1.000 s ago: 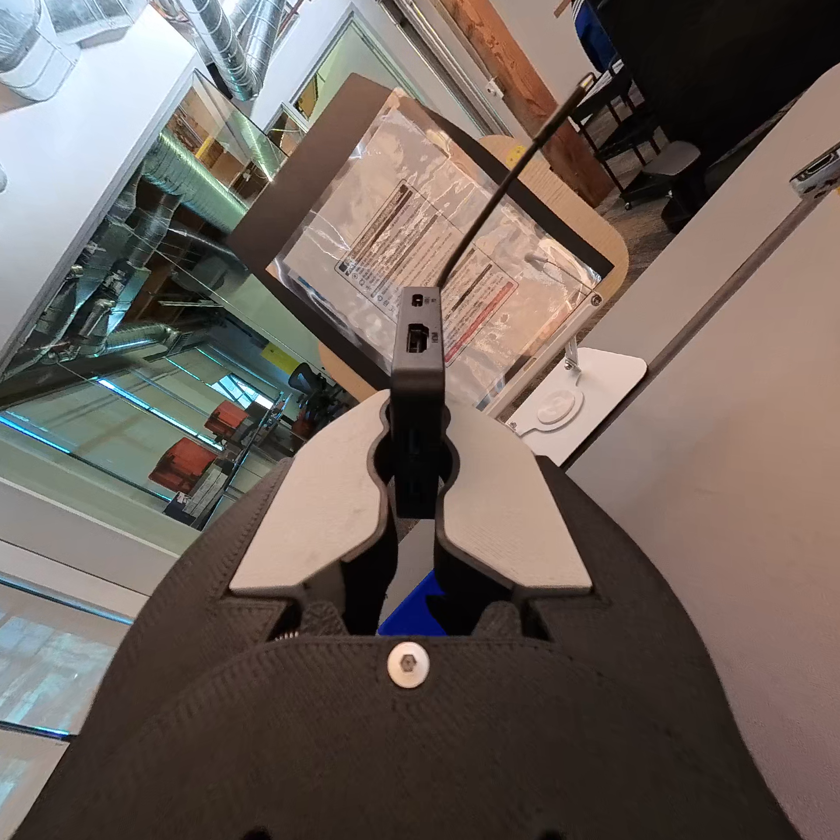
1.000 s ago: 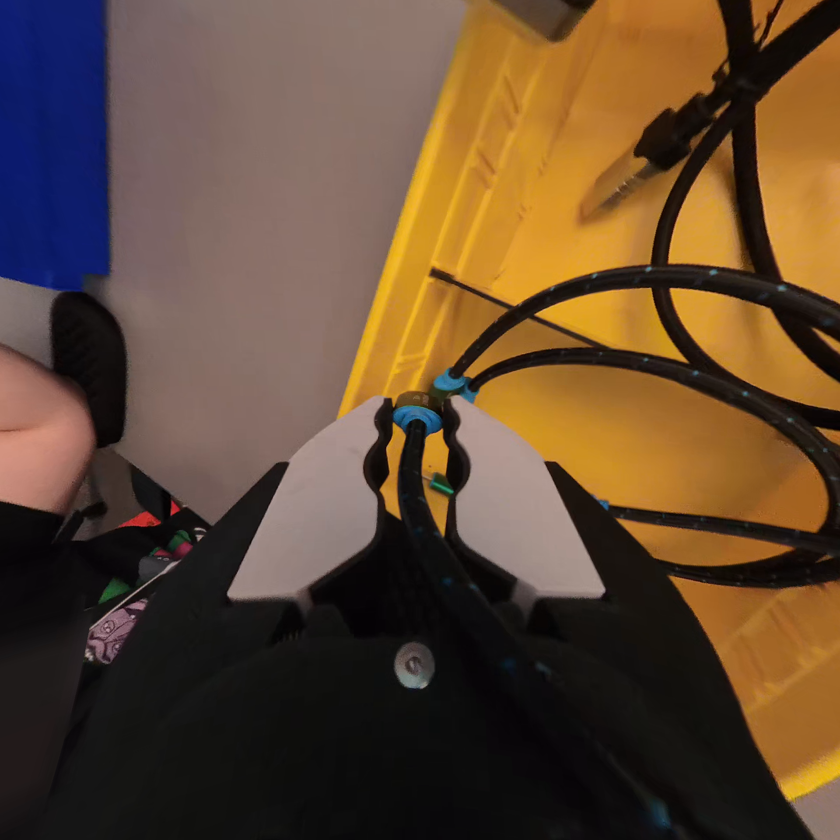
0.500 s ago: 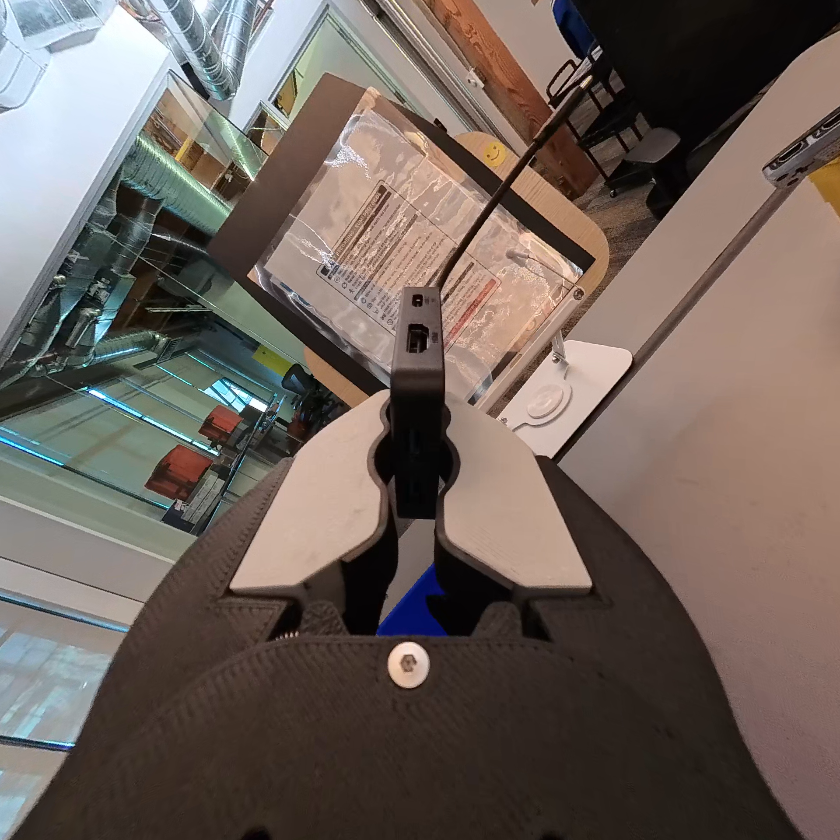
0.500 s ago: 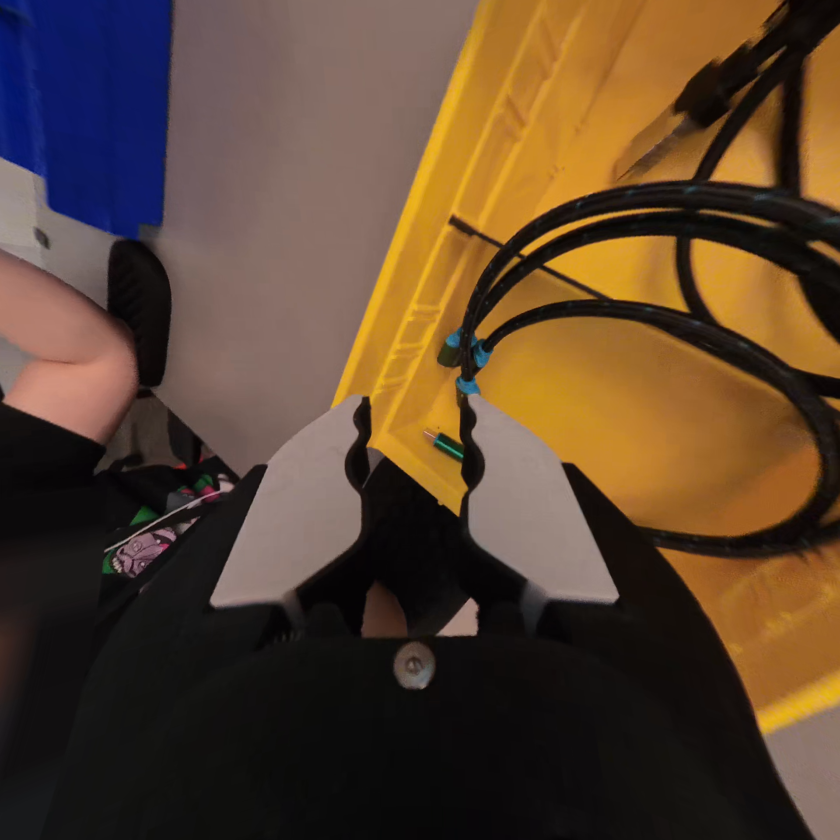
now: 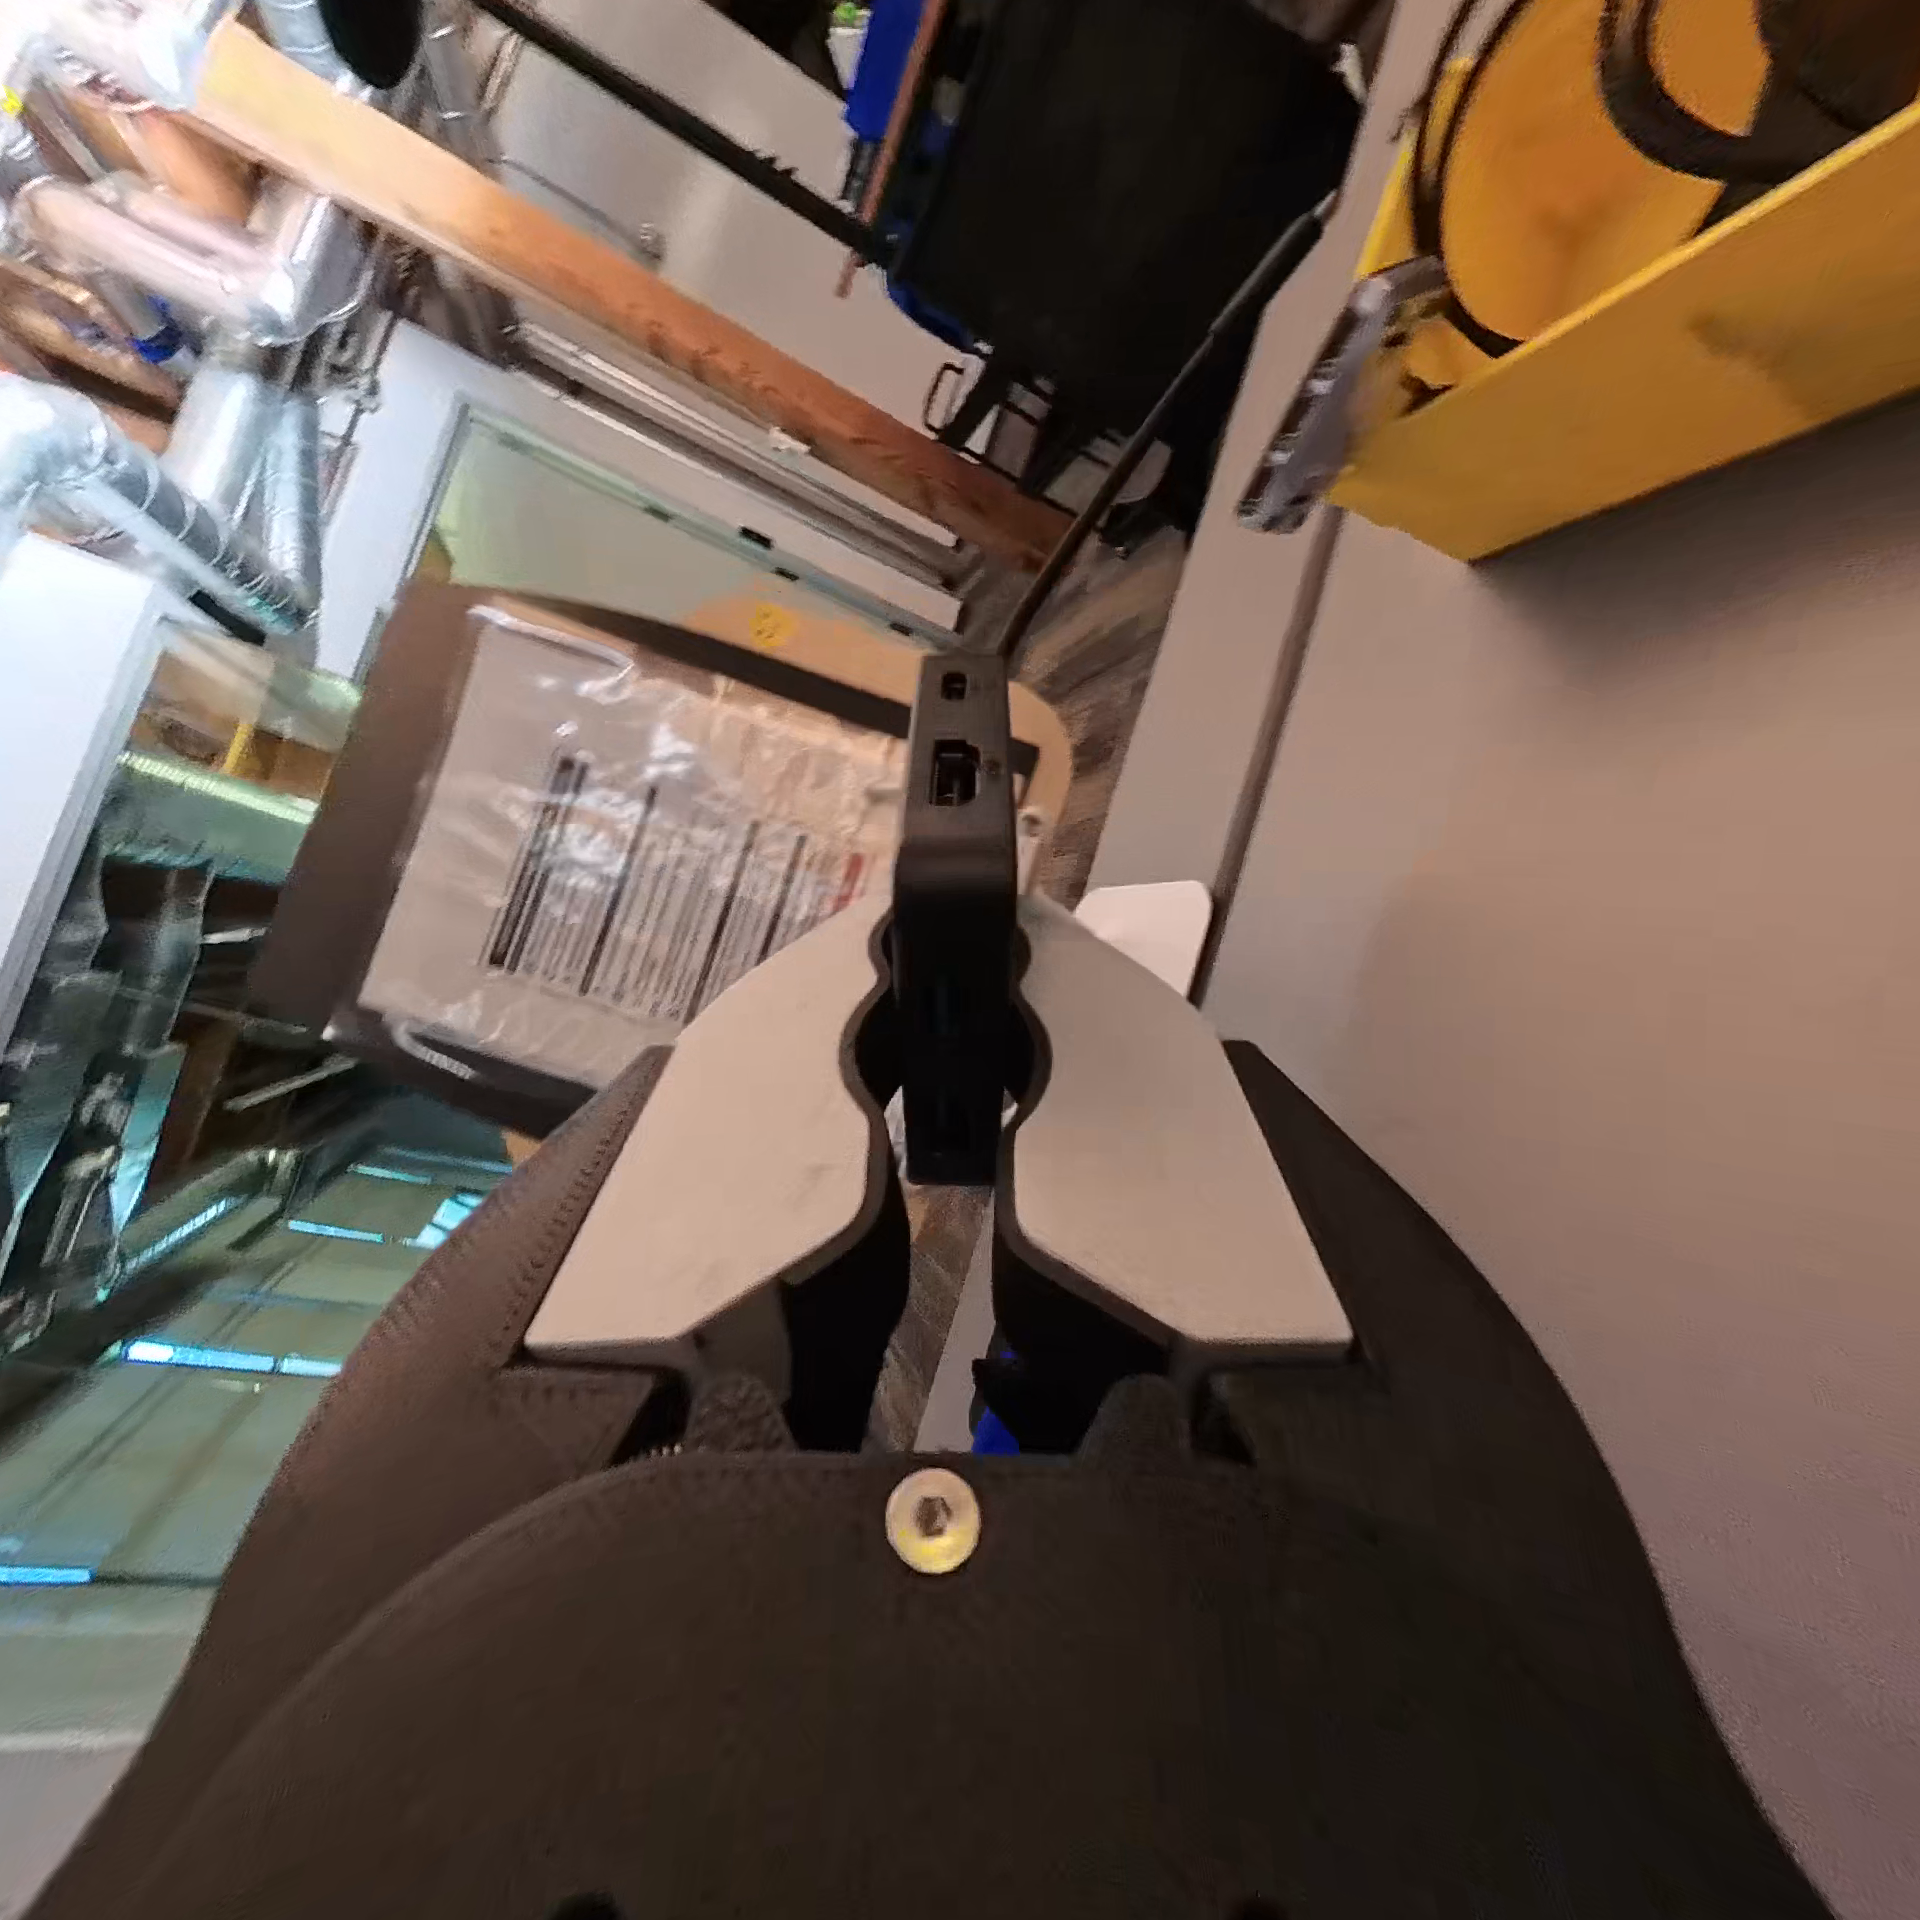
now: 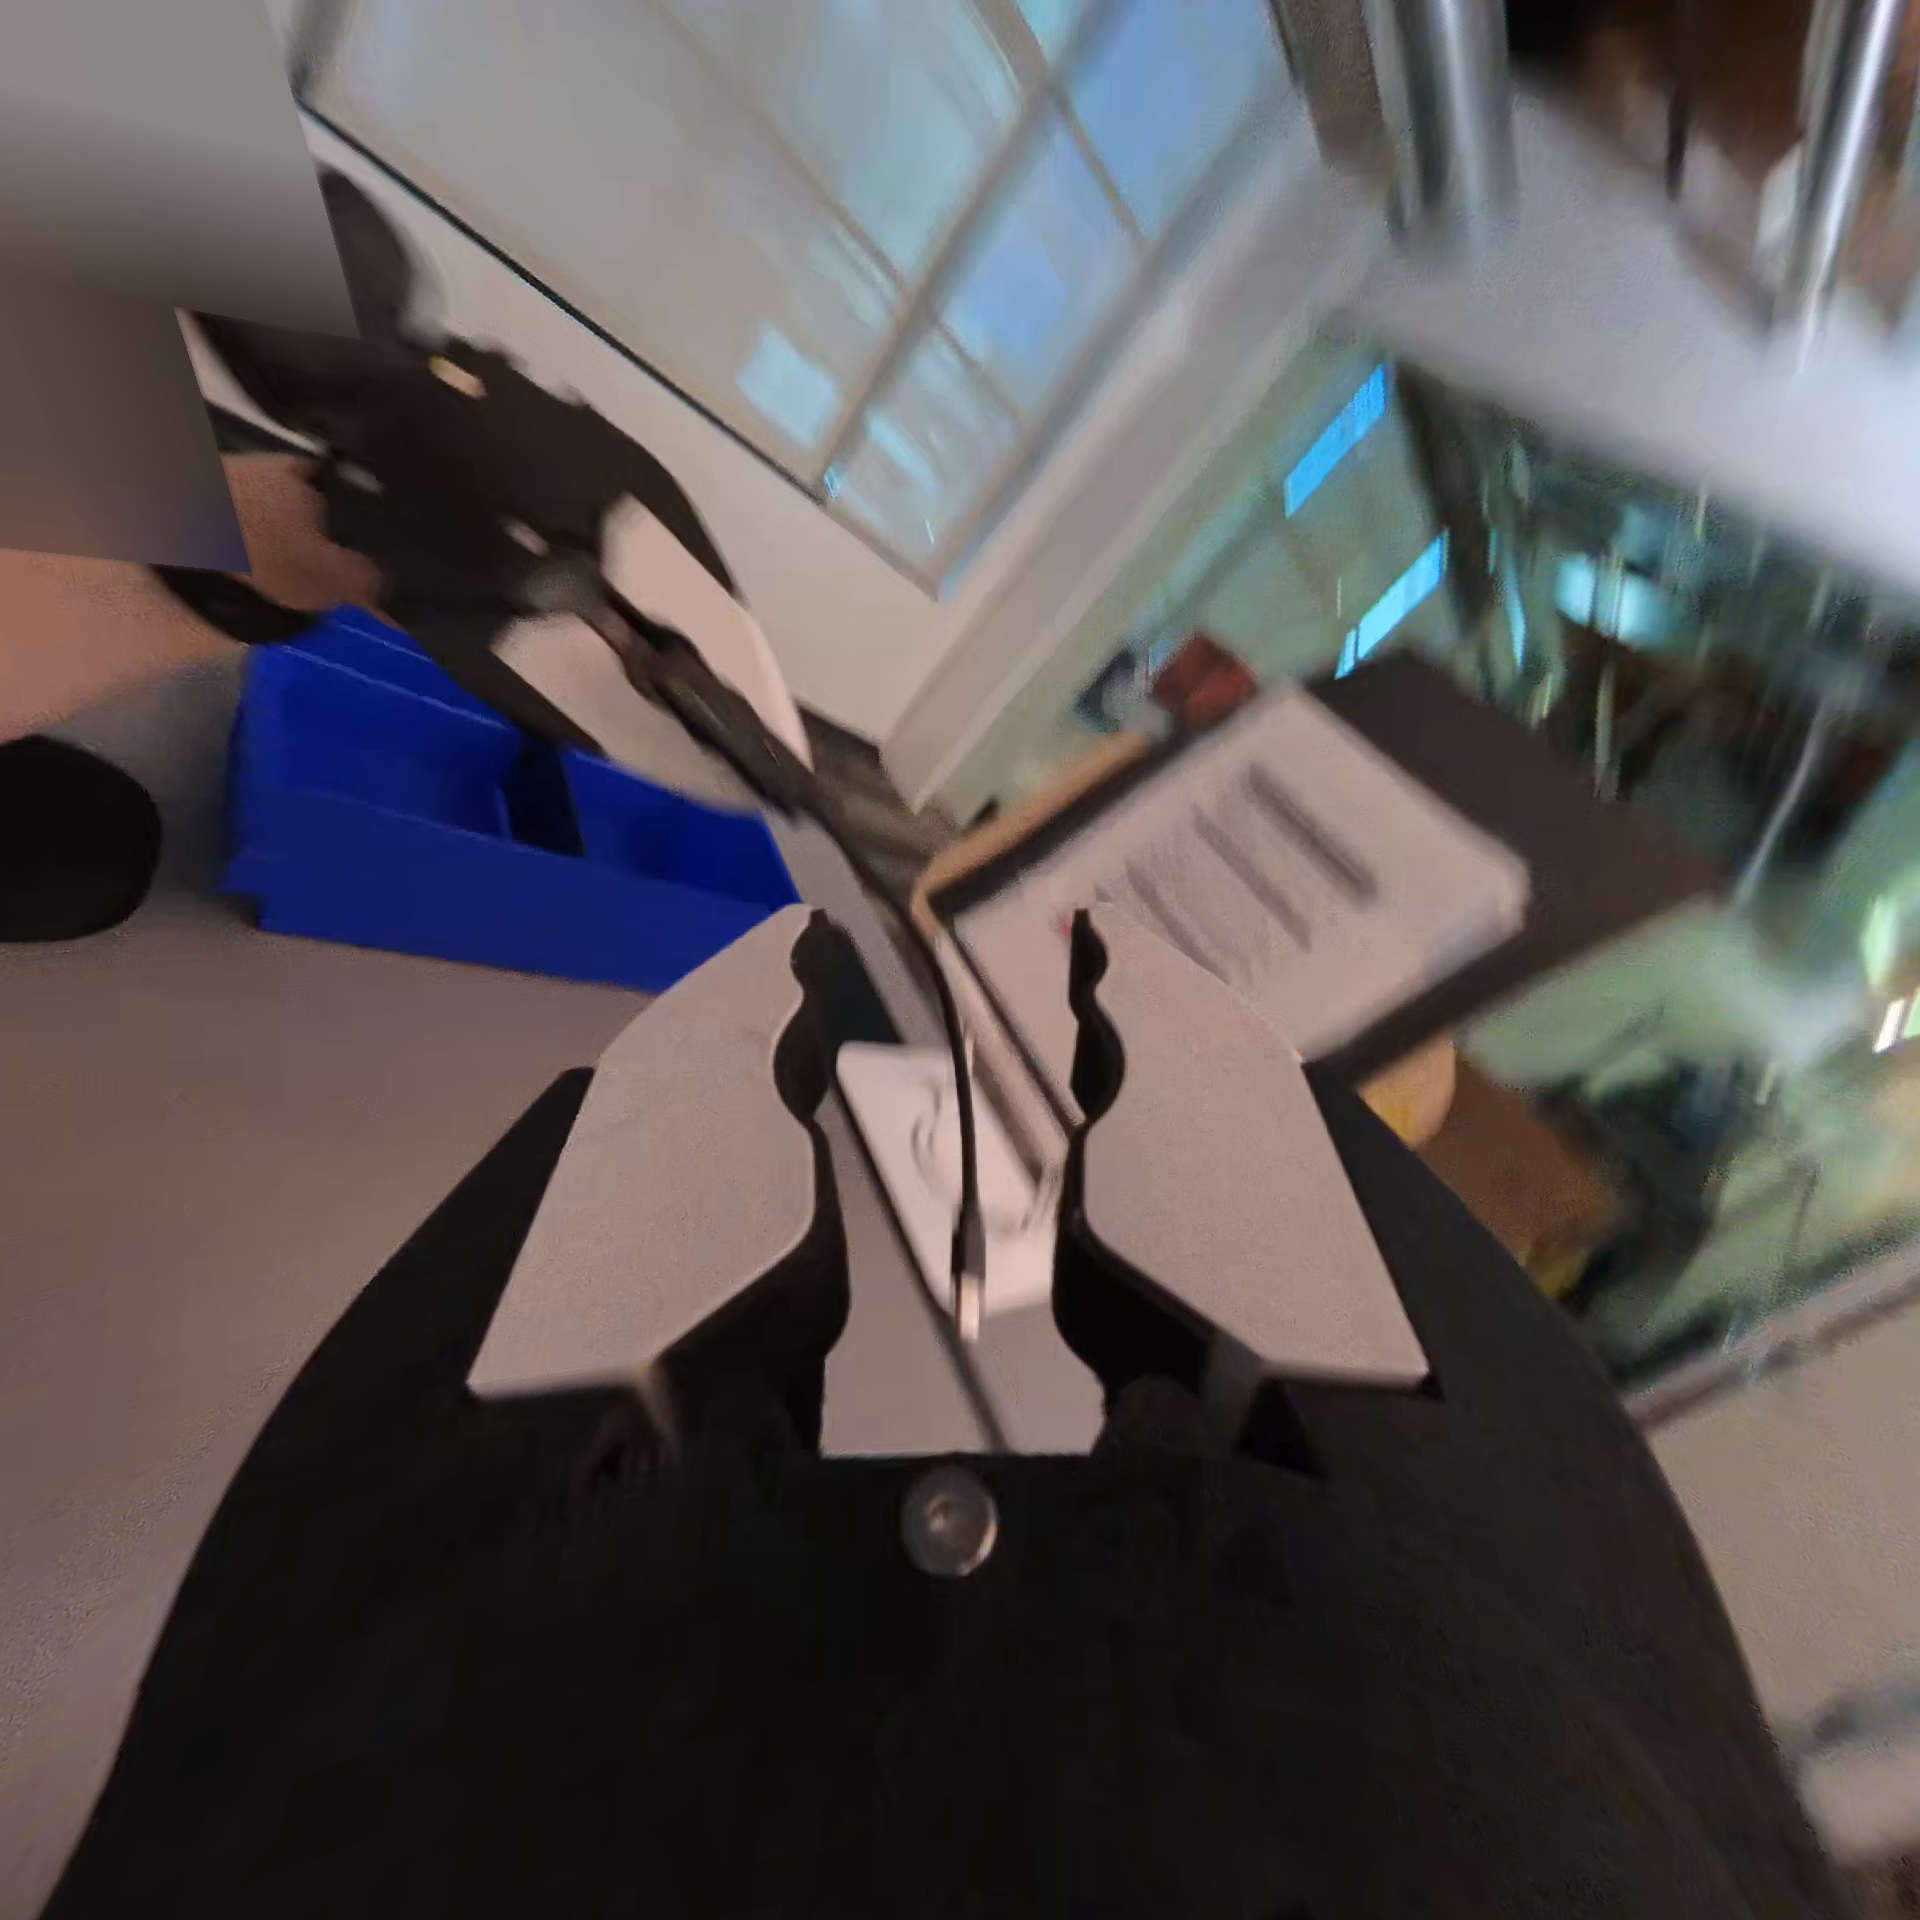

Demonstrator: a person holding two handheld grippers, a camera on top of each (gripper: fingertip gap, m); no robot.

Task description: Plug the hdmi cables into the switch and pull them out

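1. Since 0.5 s ago, left wrist view: cam has swung; yellow bin (image 5: 1621, 343) now fills the top right where only a sliver showed, and the framed plastic-wrapped sheet (image 5: 644, 883) has slid lower left. Grip on the switch unchanged.
2. Left hand-held gripper (image 5: 951, 1029) is clenched on 1 black switch (image 5: 956, 831), held upright btwn both grey fingers (image 5: 748, 1164), its far end sticking out past the tips.
3. Switch edge facing cam shows 1 HDMI port, unplugged, w/ 1 small round socket above it. 1 thin black lead (image 5: 1143, 416) runs from the switch's top end up and right.
4. Grey surface (image 5: 1610, 935) takes up the right side; bin sits on it w/ black cable loops (image 5: 1662, 125) inside, count not clear. 1 silver plug (image 5: 1320, 405) lies at the bin's near corner.
5. Right wrist view: since 0.5 s ago it has swung off the bin toward the room; heavy motion blur now.
6. Right hand-held gripper (image 6: 945, 935) is released, fingers spread, nothing btwn them.
7. Beyond its tips, 1 thin black cable (image 6: 961, 1091) w/ a silver plug end hangs, apart from both fingers. It curves up to the left hand-held gripper, seen upper left.
8. 1 blue bin (image 6: 468, 821) sits on the surface at left; 1 white stand base (image 6: 904, 1143) shows btwn the fingers.
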